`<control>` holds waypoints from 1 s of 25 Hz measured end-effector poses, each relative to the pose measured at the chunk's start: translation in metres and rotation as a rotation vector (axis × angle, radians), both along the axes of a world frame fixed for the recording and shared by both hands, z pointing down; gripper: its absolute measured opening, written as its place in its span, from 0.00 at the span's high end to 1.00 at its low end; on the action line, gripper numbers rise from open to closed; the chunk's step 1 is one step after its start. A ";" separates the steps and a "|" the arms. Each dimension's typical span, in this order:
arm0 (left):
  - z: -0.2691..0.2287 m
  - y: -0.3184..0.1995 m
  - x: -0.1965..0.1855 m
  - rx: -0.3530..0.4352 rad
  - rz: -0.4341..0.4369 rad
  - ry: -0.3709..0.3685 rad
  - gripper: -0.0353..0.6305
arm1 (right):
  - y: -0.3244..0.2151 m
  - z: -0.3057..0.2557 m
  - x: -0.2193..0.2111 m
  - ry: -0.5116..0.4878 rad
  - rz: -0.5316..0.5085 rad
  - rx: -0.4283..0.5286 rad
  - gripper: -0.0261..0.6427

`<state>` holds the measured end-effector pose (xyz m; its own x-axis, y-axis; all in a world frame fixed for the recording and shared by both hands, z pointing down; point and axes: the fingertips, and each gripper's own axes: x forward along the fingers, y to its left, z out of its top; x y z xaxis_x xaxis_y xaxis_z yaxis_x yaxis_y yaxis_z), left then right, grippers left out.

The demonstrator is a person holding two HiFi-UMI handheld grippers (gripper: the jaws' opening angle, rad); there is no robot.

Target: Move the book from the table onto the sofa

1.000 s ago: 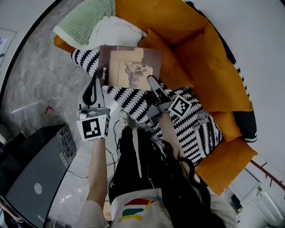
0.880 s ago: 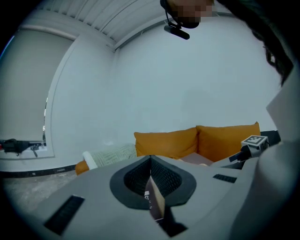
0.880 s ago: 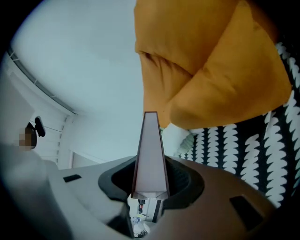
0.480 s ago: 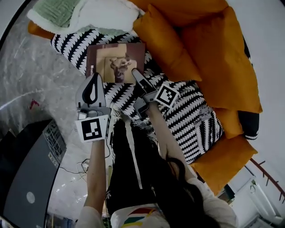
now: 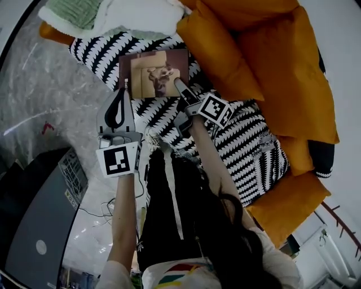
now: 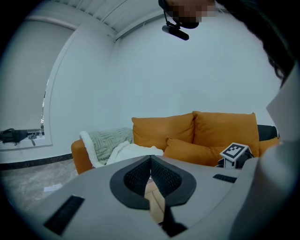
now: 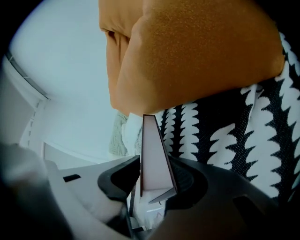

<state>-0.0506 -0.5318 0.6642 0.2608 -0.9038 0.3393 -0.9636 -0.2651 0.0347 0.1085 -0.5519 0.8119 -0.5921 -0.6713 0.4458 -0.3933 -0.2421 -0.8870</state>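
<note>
The book (image 5: 153, 73), brown with a beige picture on its cover, lies flat over the sofa's black-and-white blanket (image 5: 242, 141). I cannot tell whether it rests on the blanket. My right gripper (image 5: 179, 86) is shut on its near right edge. In the right gripper view the book's pale page edge (image 7: 152, 150) stands between the jaws of that gripper (image 7: 157, 166). My left gripper (image 5: 120, 91) hangs just off the book's near left corner. Its tips meet in the left gripper view (image 6: 151, 158), shut with nothing held.
Orange sofa cushions (image 5: 271, 73) rise right of the book. A green knitted throw (image 5: 73, 11) and a white fleece (image 5: 141, 17) lie at the sofa's far end. A closed laptop (image 5: 34, 237) sits at lower left over grey marble floor (image 5: 39, 96).
The book, held in the right gripper, has come down toward the patterned blanket. The left gripper has sunk alongside it and stays shut.
</note>
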 end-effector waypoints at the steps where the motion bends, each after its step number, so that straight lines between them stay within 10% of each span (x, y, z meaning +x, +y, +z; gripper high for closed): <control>1: 0.000 0.001 -0.001 0.005 -0.002 0.003 0.94 | 0.000 0.002 0.002 0.035 0.003 -0.003 0.73; 10: 0.006 0.009 0.003 -0.017 0.001 0.021 0.94 | 0.010 0.024 0.050 0.625 -0.013 -0.041 0.50; 25: -0.039 -0.013 0.011 0.045 -0.015 0.017 0.94 | -0.018 -0.074 0.020 0.585 -0.207 0.230 0.50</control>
<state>-0.0395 -0.5444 0.6254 0.2528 -0.9218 0.2940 -0.9668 -0.2525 0.0395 0.1287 -0.5696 0.7381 -0.4228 -0.6863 0.5918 -0.8440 0.0604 -0.5329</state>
